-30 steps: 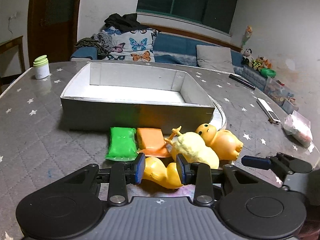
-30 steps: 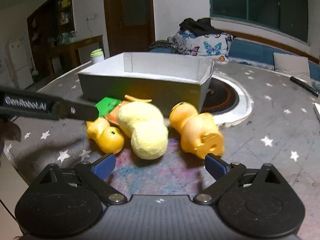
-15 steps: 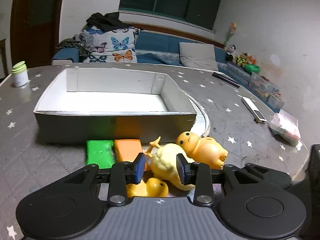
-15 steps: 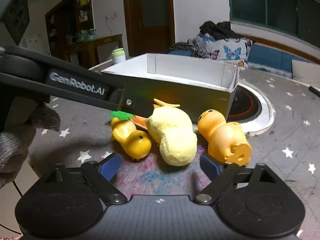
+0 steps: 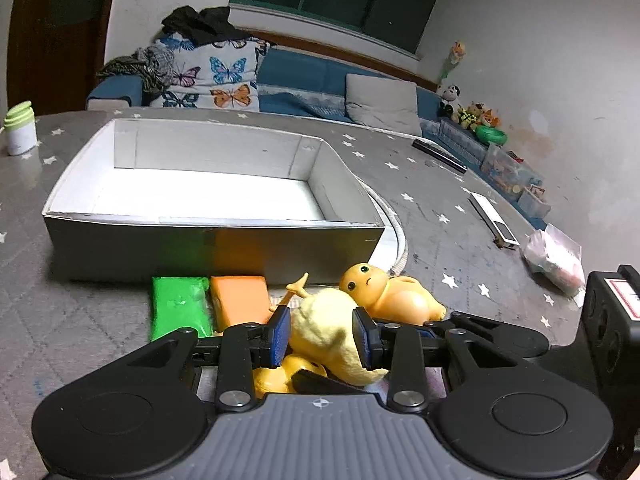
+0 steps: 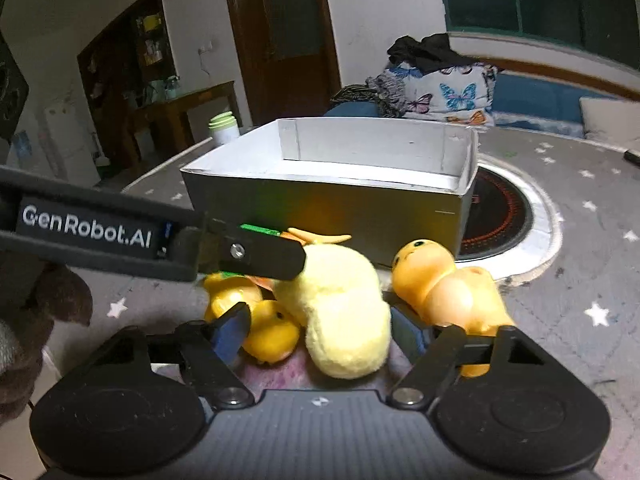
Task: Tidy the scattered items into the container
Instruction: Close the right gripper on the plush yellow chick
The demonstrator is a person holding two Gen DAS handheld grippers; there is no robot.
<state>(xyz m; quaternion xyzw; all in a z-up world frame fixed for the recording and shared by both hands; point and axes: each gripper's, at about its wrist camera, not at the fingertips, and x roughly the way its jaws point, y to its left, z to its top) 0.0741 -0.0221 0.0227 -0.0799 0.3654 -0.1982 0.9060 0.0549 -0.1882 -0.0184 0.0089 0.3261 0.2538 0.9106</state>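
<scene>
A grey box (image 5: 216,240) with a white inside stands on the table, seen also in the right wrist view (image 6: 328,204). In front of it lie a green block (image 5: 178,306), an orange block (image 5: 238,298), a pale yellow plush toy (image 5: 326,334), an orange rubber duck (image 5: 394,300) and a small yellow duck (image 6: 264,322). My left gripper (image 5: 320,336) has its jaws either side of the plush toy (image 6: 340,312), close to it. My right gripper (image 6: 320,330) is open around the plush toy and the small duck.
A green-lidded white jar (image 5: 20,128) stands at the table's far left. A round hotplate (image 6: 500,216) is set in the table right of the box. A remote (image 5: 492,220) and a plastic bag (image 5: 554,254) lie at the right edge. A sofa (image 5: 320,92) is behind.
My left gripper has come off the small yellow duck and shifted right, now around the plush toy. My right gripper has moved forward so its open jaws flank the plush toy.
</scene>
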